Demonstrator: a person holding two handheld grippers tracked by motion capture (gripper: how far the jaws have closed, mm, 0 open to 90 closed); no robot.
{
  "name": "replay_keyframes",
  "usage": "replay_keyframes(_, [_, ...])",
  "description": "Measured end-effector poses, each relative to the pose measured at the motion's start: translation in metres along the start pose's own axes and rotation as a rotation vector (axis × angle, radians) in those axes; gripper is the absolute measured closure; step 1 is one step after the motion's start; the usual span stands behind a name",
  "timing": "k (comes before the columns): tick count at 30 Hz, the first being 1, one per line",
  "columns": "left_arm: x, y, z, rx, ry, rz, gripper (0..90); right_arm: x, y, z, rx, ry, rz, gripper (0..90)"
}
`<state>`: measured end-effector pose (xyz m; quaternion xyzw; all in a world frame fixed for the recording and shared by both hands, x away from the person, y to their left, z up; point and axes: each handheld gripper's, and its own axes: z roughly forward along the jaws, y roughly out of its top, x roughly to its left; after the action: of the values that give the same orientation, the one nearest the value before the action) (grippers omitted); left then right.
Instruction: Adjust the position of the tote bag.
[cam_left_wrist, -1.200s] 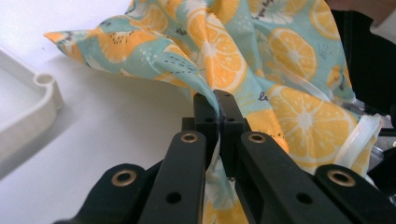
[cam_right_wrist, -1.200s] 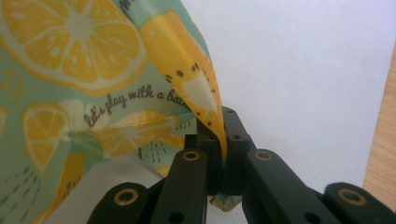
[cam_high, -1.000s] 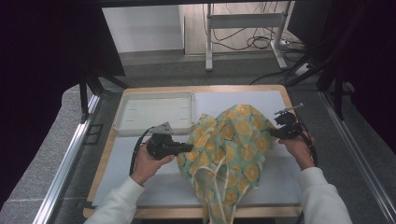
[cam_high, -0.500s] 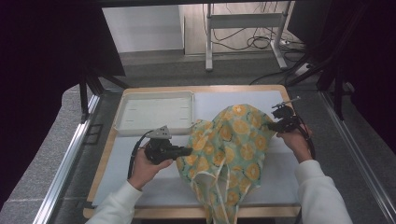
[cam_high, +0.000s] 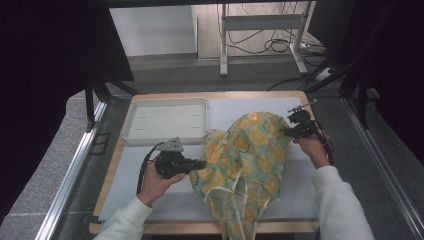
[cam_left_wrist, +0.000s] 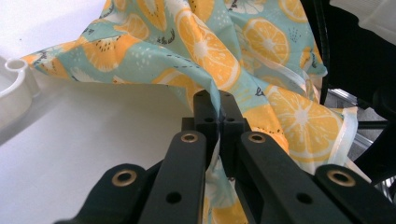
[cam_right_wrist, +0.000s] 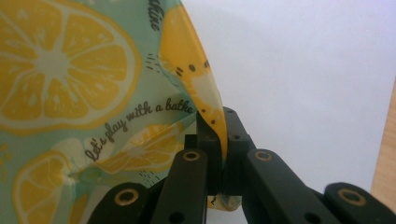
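Both claws stay clamped on the lemon-print cloth; right claw has drifted toward two o'clock, spreading it across the bench from left claw.

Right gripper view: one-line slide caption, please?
Right tongs shut on the edge of a lemon-print cloth lettered "let's play with a bathe", above a white mat.

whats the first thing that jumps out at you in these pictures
The teal cloth printed with orange slices grabs the eye, bunched up at the middle of the white table mat and spilling over the near edge. The left tool and the right tool each pinch an edge of it. A white tray sits at the far left.
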<state>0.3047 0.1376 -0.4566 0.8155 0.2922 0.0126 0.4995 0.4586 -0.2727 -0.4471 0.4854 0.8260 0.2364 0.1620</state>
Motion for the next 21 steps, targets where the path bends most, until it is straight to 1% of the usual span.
replay_keyframes(2, [-0.001, 0.000, 0.000, -0.004, -0.001, 0.000, 90.0, 0.000, 0.007, 0.001, -0.005, 0.001, -0.005, 88.2])
replay_keyframes(5, [-0.005, 0.000, -0.002, -0.020, 0.007, -0.001, 90.0, 0.000, 0.019, 0.005, -0.008, 0.005, -0.015, 88.3])
replay_keyframes(9, [-0.012, -0.001, -0.002, -0.029, 0.006, -0.002, 90.0, 0.004, 0.035, 0.013, -0.006, 0.005, -0.040, 88.3])
replay_keyframes(12, [-0.022, -0.001, 0.001, -0.017, 0.009, 0.018, 90.0, 0.007, 0.045, 0.020, -0.008, 0.011, -0.056, 88.3])
replay_keyframes(14, [-0.029, -0.001, 0.004, -0.016, -0.001, 0.026, 90.0, 0.008, 0.051, 0.024, -0.006, 0.016, -0.065, 88.3])
replay_keyframes(16, [-0.035, 0.000, 0.008, -0.013, -0.002, 0.037, 90.0, 0.008, 0.056, 0.028, -0.004, 0.021, -0.070, 88.4])
replay_keyframes(21, [-0.043, 0.003, 0.018, -0.009, -0.021, 0.047, 90.0, 0.009, 0.063, 0.032, -0.008, 0.012, -0.076, 88.3])
